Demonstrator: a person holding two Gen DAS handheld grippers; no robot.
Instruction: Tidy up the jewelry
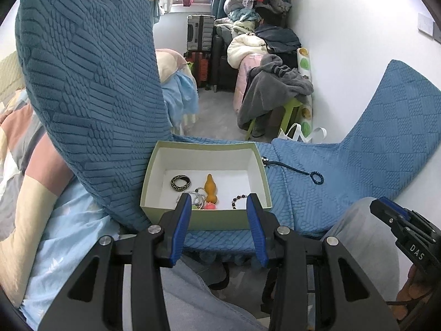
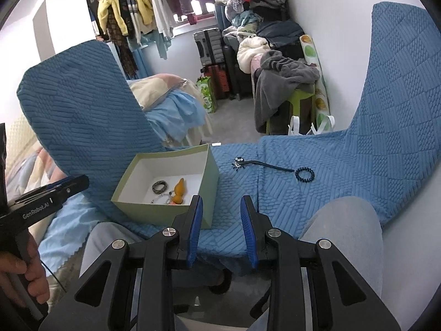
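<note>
Here the left wrist view looks straight down into the pale green box (image 1: 205, 184), showing a black-and-gold patterned ring (image 1: 180, 182), an orange gourd-shaped piece (image 1: 211, 189), a tangle of silvery chain (image 1: 197, 197), something pink (image 1: 210, 207) at the near wall and a beaded bracelet (image 1: 239, 199). The right wrist view sees the same box (image 2: 165, 182) from the side, so its near wall cuts off most of the contents. That view shows more clearly the dark cord ornament (image 2: 268, 165) lying on the blue cover to the right of the box, with a googly-eyed cluster at one end and a small beaded loop (image 2: 304, 175) at the other; it is apart from the box.

The left claw (image 1: 219, 205) is open wide, empty, its blue pads framing the near edge of the box. The right claw (image 2: 222, 207) is also open and holds nothing, hovering over the cover just right of the box.

The box sits on a textured blue sofa cover (image 2: 317, 193), whose raised parts rise at left and right. Beyond are a grey floor (image 2: 234, 127), suitcases (image 2: 209, 45), heaped clothes (image 2: 284, 82) over a green stool and a rack of hanging garments (image 2: 132, 8).

The chain and the pink item are partly hidden behind the left claw's pads, and what they are is hard to make out.
</note>
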